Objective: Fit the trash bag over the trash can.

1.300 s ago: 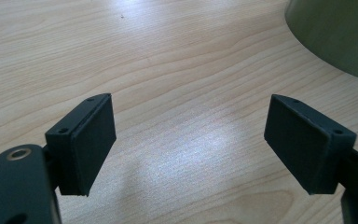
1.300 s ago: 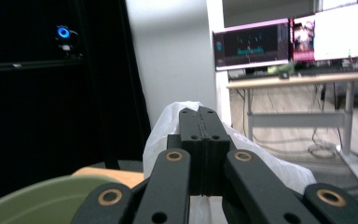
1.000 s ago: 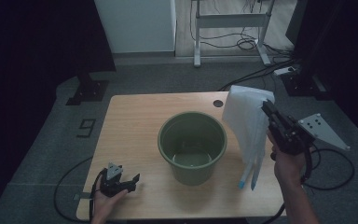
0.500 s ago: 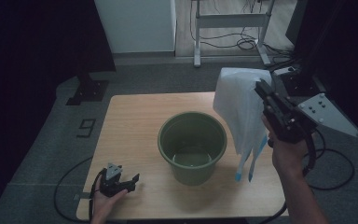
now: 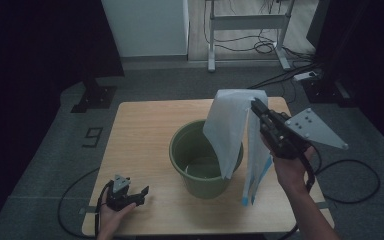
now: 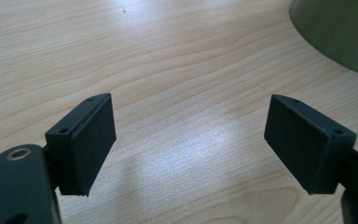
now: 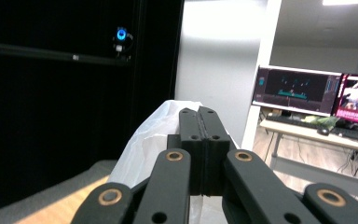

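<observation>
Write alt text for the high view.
The right tongs hold a white bag up over a green bucket on a wooden table. The left tongs rest open near the table's front edge.

Table (image 5: pixel 145 130): bears all items below.
Bucket (image 5: pixel 190 150): on the table, upright, just right of its centre.
Bag (image 5: pixel 232 125): hangs in the air at about 2 o'clock from the bucket's middle; one fold drapes over the bucket's right rim, the other hangs outside it at 3 o'clock.
Right gripper (image 5: pixel 256 106): at 3 o'clock of the bag's top edge, above the table's right side.
Left gripper (image 5: pixel 139 194): on the table at 8 o'clock from the bucket, by the near edge, well apart from it.
</observation>
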### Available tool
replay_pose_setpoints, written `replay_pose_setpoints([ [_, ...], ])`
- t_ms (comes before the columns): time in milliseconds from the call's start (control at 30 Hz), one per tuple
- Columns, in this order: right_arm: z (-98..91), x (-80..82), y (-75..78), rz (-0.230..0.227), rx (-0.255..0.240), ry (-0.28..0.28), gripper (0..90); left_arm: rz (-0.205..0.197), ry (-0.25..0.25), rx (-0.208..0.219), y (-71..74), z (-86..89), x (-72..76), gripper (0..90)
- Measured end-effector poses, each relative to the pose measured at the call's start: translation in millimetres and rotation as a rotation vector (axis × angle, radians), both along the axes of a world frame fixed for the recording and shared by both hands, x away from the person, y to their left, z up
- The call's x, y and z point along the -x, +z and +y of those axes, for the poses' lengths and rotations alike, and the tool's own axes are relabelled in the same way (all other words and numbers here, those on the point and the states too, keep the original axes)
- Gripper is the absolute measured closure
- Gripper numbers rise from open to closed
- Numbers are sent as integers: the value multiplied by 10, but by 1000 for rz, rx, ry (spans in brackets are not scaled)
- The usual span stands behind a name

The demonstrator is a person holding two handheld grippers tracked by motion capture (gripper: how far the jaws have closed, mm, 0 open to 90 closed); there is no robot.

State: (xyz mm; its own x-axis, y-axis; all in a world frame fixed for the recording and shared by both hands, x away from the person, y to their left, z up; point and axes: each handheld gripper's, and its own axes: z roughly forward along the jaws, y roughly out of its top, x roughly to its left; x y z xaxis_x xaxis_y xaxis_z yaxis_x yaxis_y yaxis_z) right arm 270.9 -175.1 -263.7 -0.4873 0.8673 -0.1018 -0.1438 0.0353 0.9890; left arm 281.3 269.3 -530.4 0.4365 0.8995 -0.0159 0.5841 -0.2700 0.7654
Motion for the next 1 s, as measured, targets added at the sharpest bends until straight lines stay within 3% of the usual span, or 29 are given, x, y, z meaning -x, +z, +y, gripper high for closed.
replay_pose_setpoints([
  [433, 287, -80, -480, 83, 71, 50, 889, 3, -2, -8, -6, -2, 0, 163],
  [1000, 353, -7, -1069, 161, 127, 62, 888, 9, -3, -15, -20, -6, -2, 163],
])
